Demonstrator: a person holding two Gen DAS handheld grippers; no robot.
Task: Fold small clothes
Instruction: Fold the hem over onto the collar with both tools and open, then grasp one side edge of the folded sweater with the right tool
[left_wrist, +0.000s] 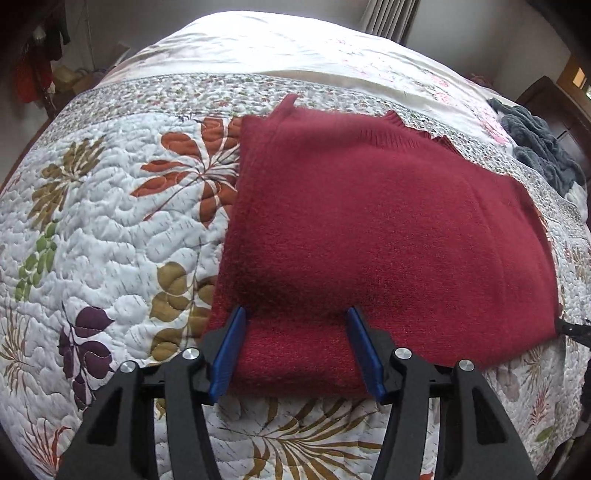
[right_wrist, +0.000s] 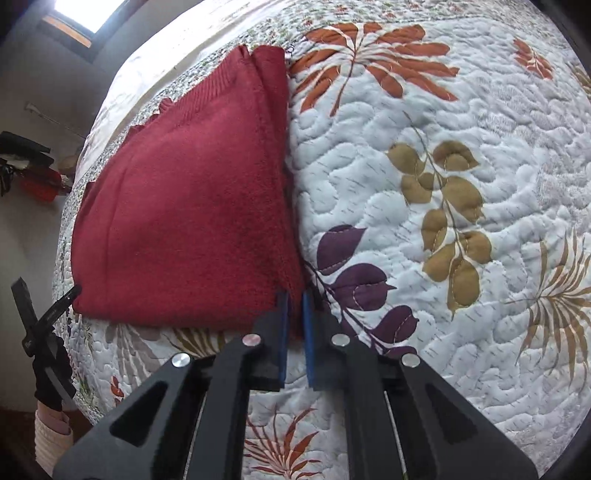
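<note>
Left wrist view has my left gripper (left_wrist: 297, 347) low in the frame, pointing forward over the near edge of the red sweater (left_wrist: 369, 229). Its blue fingers (left_wrist: 229, 354) are spread wide, with the near hem of the sweater lying between them; nothing is pinched, so I read it as released. The sweater is folded into a rough rectangle and fills the centre and right of this view, its ribbed collar toward the upper middle.

Right wrist view shows my right gripper (right_wrist: 295, 332) at the bottom centre, angled up toward the sweater's (right_wrist: 184, 203) lower right corner. The two blue pads (right_wrist: 283, 339) are drawn close together with a strip of red knit between them, so I take it as clamped on the sweater's corner edge. At the left edge of this view, the other gripper's black tip (right_wrist: 55, 306) touches the sweater's lower left corner, with a gloved hand (right_wrist: 51, 373) below it.

Everything lies on a quilted bedspread (left_wrist: 110, 229) printed with orange, olive and purple leaves. A grey knitted blanket (left_wrist: 535, 144) sits bunched at the upper right of the left view, curtains (left_wrist: 391, 18) hang at the top, and a bright window (right_wrist: 81, 14) shows at the upper left of the right view.
</note>
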